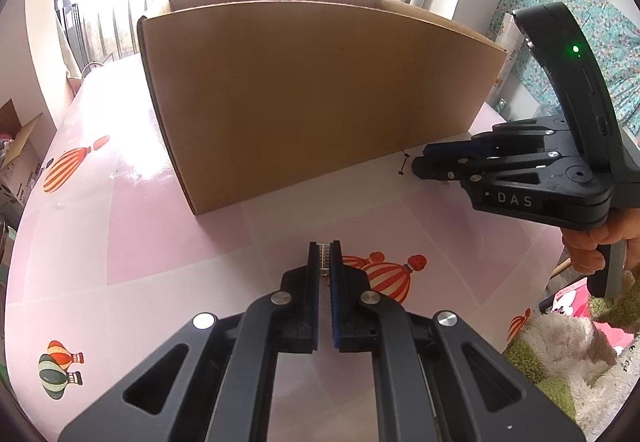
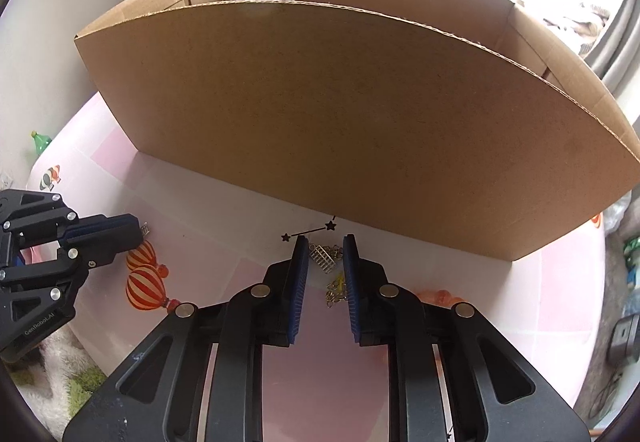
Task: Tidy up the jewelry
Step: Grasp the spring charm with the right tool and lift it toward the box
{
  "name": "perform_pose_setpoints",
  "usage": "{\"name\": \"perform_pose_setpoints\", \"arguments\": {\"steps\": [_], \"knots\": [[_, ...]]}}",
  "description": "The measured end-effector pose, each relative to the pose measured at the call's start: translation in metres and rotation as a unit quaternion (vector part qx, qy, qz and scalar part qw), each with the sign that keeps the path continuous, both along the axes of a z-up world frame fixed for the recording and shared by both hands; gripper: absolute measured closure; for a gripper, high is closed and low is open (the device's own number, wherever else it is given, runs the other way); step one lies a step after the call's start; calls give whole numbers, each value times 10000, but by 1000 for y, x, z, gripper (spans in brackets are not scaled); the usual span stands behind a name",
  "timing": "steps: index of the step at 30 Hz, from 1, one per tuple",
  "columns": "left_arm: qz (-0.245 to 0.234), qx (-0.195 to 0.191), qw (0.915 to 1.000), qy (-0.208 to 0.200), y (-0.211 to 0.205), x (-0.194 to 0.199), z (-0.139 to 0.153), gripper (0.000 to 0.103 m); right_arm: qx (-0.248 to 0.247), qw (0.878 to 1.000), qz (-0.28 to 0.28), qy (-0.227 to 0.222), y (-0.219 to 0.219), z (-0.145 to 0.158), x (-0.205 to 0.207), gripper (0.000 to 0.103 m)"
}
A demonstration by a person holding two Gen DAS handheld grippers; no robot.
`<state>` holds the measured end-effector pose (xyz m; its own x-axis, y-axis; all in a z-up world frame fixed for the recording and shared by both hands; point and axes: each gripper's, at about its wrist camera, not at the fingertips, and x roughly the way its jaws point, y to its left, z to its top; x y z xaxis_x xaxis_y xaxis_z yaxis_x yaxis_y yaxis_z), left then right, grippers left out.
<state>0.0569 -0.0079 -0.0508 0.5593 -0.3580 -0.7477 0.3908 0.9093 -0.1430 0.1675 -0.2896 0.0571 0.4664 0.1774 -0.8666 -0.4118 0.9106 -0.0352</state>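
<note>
At lower centre, the left gripper (image 1: 324, 248) is clamped on a small silver ladder-like charm (image 1: 324, 254). The right gripper (image 2: 326, 244), fingers apart, straddles a silver cage-like trinket (image 2: 323, 259) with chain links lying on the pink tablecloth (image 2: 248, 214). Beyond stands the cardboard box (image 2: 340, 130).

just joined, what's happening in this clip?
A person with two handheld grippers is sorting jewelry on a pink balloon-print table in front of an open cardboard box. The left gripper is shut on a small silver grid-shaped piece, held above the table. The right gripper is open, its fingers either side of a similar silver piece with chain links lying on the table. Whether anything is in the box can't be seen.
</note>
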Motion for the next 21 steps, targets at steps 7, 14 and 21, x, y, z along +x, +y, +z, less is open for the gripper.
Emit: {"name": "perform_pose_setpoints", "arguments": {"steps": [7,14,21], "knots": [[10,-95,9999,34,3,0,-4,103,-62,9997,164,169,17,1,5,99],[23,-129,9999,28,1,-3,-6,103,258,9995,57,188,17,17,1,101],[52,-285,9996,13,7,-5,-5,103,1521,9875,-320,259,-5,43,-9,101]]}}
